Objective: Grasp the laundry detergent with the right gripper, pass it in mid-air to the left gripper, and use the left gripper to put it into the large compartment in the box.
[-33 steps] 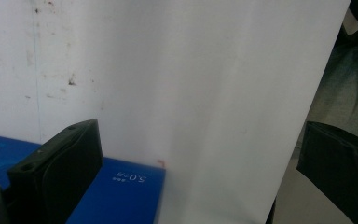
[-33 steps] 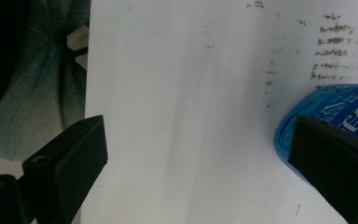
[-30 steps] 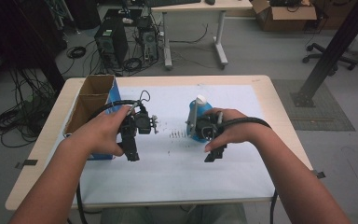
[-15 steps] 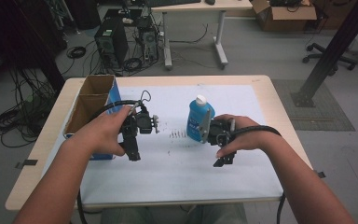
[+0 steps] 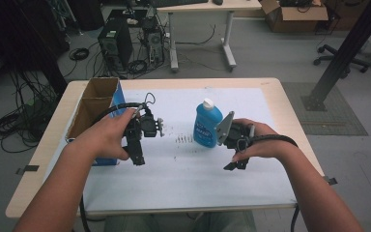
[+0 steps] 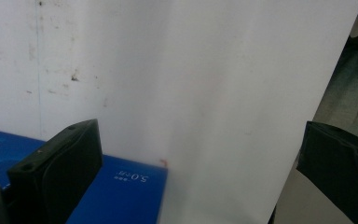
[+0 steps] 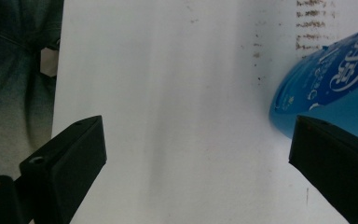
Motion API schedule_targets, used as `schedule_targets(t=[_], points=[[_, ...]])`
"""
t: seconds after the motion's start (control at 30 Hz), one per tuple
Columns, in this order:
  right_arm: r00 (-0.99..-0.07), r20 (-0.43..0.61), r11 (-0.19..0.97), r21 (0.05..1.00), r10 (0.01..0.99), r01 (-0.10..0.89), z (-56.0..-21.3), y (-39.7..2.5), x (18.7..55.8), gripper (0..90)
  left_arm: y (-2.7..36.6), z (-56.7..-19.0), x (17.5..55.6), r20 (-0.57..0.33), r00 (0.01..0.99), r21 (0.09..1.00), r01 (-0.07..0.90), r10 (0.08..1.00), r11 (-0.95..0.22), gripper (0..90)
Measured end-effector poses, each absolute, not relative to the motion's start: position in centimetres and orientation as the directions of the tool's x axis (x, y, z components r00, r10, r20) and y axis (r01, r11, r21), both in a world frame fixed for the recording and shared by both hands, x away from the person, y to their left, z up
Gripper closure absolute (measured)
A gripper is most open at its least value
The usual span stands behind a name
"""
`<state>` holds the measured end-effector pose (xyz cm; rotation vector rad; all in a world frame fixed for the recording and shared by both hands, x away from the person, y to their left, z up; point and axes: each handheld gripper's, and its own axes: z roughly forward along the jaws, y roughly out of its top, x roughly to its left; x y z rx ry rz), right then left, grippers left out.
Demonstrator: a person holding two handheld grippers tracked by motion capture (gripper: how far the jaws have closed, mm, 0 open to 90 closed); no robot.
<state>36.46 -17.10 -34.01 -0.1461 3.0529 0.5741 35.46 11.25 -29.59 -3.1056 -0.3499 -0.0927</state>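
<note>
A blue bottle (image 5: pixel 206 124) with a white cap stands upright on the white sheet (image 5: pixel 193 179) near the table's middle. My right gripper (image 5: pixel 235 165) hangs just right of the bottle and nearer the person, apart from it. In the right gripper view its jaws are spread wide, so the gripper (image 7: pixel 196 130) is open with only paper between them, and the bottle's base (image 7: pixel 326 88) lies by the right jaw. My left gripper (image 5: pixel 137 158) hovers left of centre beside the box, open (image 6: pixel 200 140) and holding nothing.
An open cardboard box with blue sides (image 5: pixel 94 113) sits at the table's left edge, and its blue face (image 6: pixel 126 186) lies by the left jaw. The wooden table (image 5: pixel 290 121) ends close behind the bottle's right. Computer towers (image 5: pixel 116 46) and cables stand on the floor beyond.
My right gripper has let go of the bottle and drawn back to the right and toward the person. The bottle now stands free. The left gripper has barely moved.
</note>
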Motion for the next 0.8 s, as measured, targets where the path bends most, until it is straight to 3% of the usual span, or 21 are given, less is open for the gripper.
schedule_targets(t=[0.37, 0.8], points=[[-0.999, -0.052, 0.908, 0.418, -0.016, -0.036, -35.2, -19.2, 37.3, 3.8, 11.3, -29.7, 35.6, 0.060, 0.973, -0.014, 0.224, 0.223, -0.974, 0.2], [-0.991, -0.038, 0.796, 0.601, 0.126, 0.078, -36.6, -21.8, 38.6, 3.3, 11.5, -29.6, 35.8, 0.057, 0.973, -0.015, 0.227, 0.226, -0.974, 0.2]])
